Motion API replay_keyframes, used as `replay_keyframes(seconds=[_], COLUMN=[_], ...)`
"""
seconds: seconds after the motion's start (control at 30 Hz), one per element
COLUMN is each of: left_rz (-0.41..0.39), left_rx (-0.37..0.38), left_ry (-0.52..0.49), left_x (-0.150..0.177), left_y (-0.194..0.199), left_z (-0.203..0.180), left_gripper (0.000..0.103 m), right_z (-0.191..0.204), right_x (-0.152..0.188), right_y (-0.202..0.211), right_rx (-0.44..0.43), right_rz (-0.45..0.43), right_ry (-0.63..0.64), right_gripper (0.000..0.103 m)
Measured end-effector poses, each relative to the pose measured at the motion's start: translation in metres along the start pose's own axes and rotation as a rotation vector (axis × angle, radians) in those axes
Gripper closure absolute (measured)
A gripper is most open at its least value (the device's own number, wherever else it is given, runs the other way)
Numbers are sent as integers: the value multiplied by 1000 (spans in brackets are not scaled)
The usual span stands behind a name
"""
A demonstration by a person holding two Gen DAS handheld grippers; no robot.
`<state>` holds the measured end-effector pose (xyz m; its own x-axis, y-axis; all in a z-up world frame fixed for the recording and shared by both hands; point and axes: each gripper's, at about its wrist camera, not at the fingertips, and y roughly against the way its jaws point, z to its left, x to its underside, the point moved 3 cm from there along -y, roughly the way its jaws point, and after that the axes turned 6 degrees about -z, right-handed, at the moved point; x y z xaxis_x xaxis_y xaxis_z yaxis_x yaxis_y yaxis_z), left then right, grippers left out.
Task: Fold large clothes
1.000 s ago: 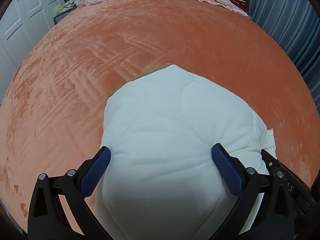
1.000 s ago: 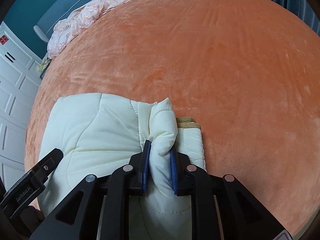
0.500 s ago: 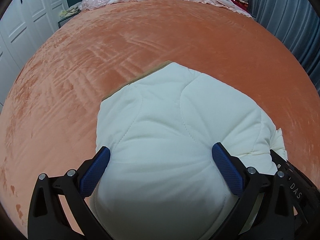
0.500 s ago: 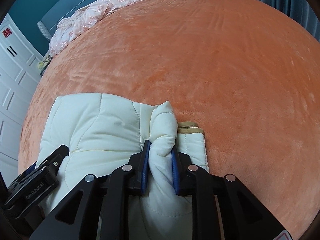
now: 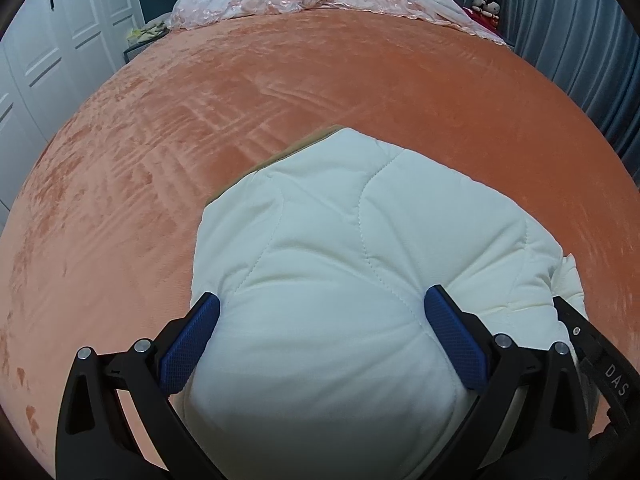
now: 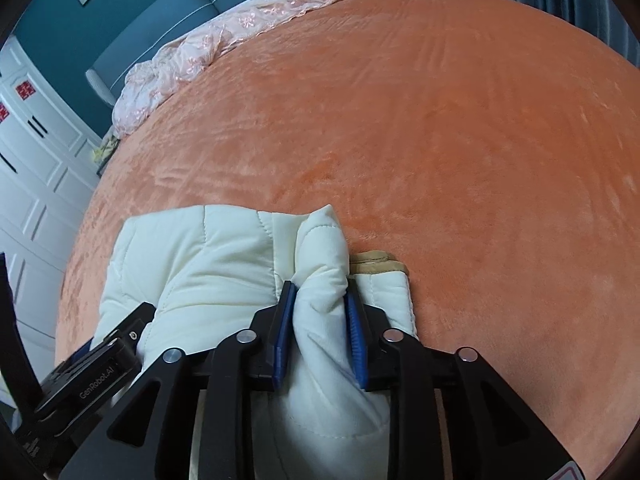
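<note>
Jaws of the right gripper (image 6: 320,312) are pinched narrow on a raised fold of the cream quilted jacket (image 5: 360,264), while the left gripper (image 5: 320,320) stands with jaws wide, its blue pads against either side of the padded bundle. That jacket lies folded on the near part of the orange bed (image 5: 280,92), a tan collar edge (image 6: 376,262) peeking out at the right.

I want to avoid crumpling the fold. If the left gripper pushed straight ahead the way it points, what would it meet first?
The left gripper would meet the folded cream quilted jacket at once; its puffy bulk already sits between the open jaws. Beyond that lies only the orange bedspread, though depth is hard to judge.
</note>
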<state>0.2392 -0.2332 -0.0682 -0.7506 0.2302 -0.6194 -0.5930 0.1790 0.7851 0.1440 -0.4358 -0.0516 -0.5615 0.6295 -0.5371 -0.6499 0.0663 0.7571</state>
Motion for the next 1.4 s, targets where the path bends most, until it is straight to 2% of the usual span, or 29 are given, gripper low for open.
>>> replay_keyframes(seconds=[0.07,0.13,0.17,0.3,0.43,0.53,0.63,0.7,0.87,0.93,1.0,1.1,1.17,1.23,1.4], left_rz=[3,27,49,142,221,286,337,327,296,288,269,224,186,132,-14], left_rx=[24,45,62,203,291,425,549,561,557,552,543,539,535,526,527], left_ry=[14,38,69,213,289,375,447,449,381,349,318,272,241,203,139], left_x=[0,2,4,26,56,77,92,96,92,89,86,77,69,56,25], left_y=[10,22,30,51,55,50,43,42,46,49,55,70,82,97,146], left_z=[6,17,25,60,86,94,91,86,72,67,63,62,64,66,80], left_gripper=[5,5,5,5,5,5,5,5,5,5,8,20,28,32,34], right_z=[-2,-5,-9,-31,-46,-51,-51,-49,-31,-23,-18,-7,4,18,57], right_x=[1,5,9,27,47,61,71,73,69,66,62,52,46,40,20], right_y=[17,32,40,55,53,44,38,35,22,18,19,33,46,60,96], right_rx=[5,20,42,-69,-219,-318,-379,-403,-398,-401,-414,-405,-393,-386,-421], right_rz=[-1,8,19,126,249,317,327,324,344,343,333,290,261,225,113], right_ry=[-18,-13,-9,-92,-226,-323,-380,-394,-343,-316,-304,-241,-205,-164,-81], right_gripper=[61,42,28,24,24,23,20,18,19,27,44,60,63,65,65])
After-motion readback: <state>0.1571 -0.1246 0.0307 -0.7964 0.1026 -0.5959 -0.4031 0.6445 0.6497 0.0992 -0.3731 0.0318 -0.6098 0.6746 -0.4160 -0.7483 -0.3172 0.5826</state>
